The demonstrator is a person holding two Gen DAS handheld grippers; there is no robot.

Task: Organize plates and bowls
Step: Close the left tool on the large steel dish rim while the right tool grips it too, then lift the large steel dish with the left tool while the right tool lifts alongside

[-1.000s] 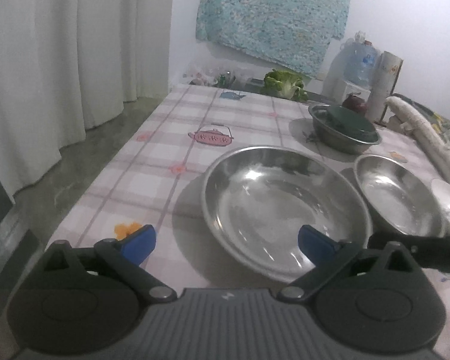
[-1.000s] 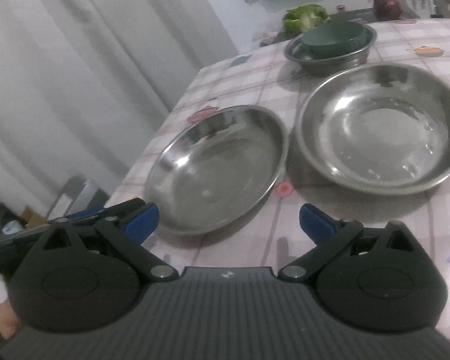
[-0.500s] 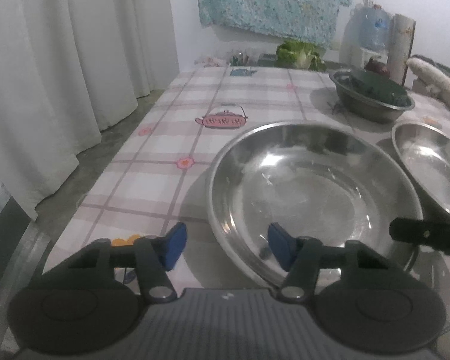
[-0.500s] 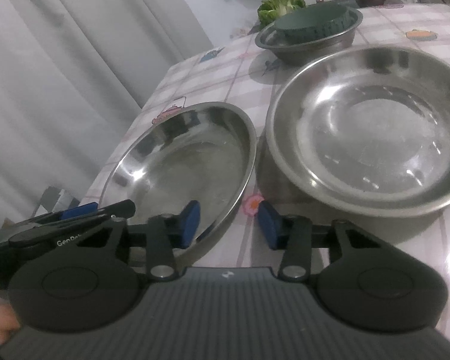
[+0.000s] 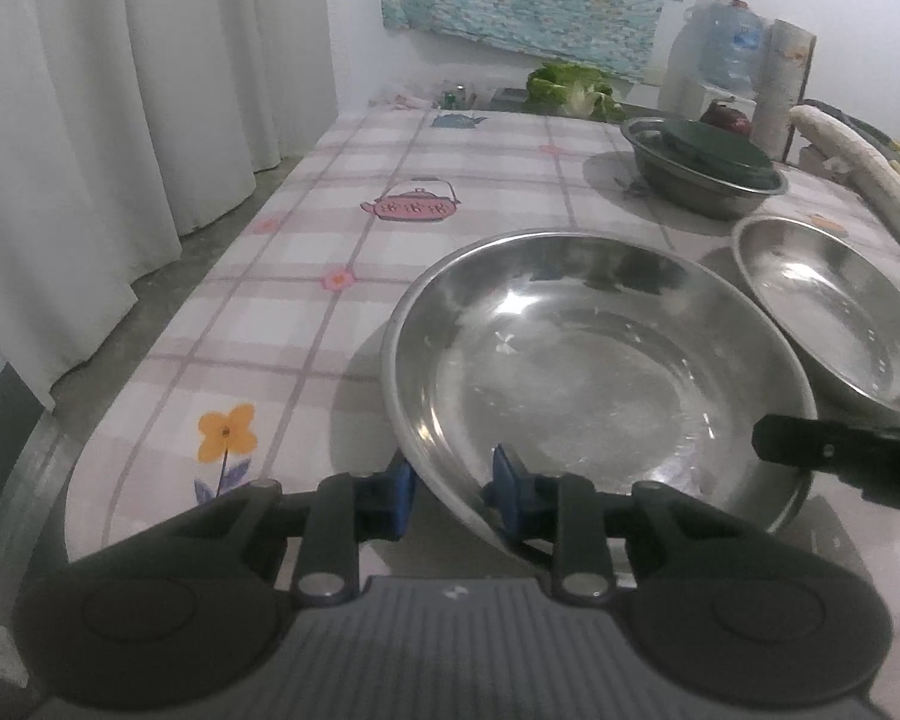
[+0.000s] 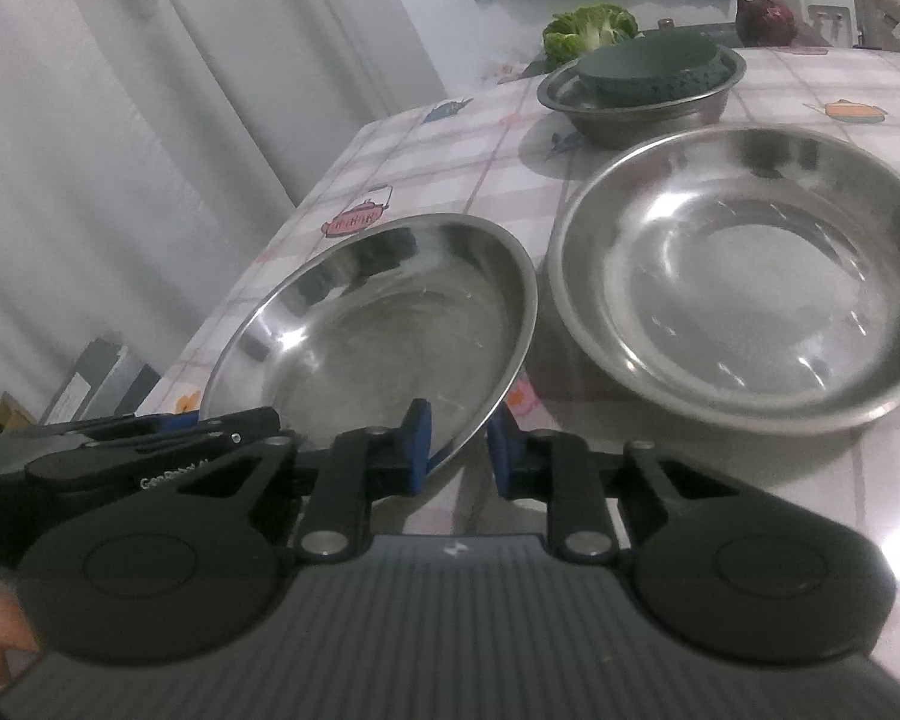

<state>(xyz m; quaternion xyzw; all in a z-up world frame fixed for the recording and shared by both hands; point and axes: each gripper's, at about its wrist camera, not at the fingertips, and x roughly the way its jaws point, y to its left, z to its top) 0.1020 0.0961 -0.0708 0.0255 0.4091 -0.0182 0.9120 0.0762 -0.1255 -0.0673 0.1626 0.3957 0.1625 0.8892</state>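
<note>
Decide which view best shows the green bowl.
The right wrist view: the green bowl shows its full side, upside down inside the steel bowl. The left wrist view shows it farther off, dimmer, partly behind the steel rim.

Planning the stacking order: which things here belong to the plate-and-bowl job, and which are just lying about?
Job: near steel plate, second steel plate, steel bowl, green dish inside it.
Lying about: leafy greens, water bottle, red onion.

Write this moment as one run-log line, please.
left gripper: astride steel plate rim | right gripper: astride same plate rim | grip: unconfirmed
</note>
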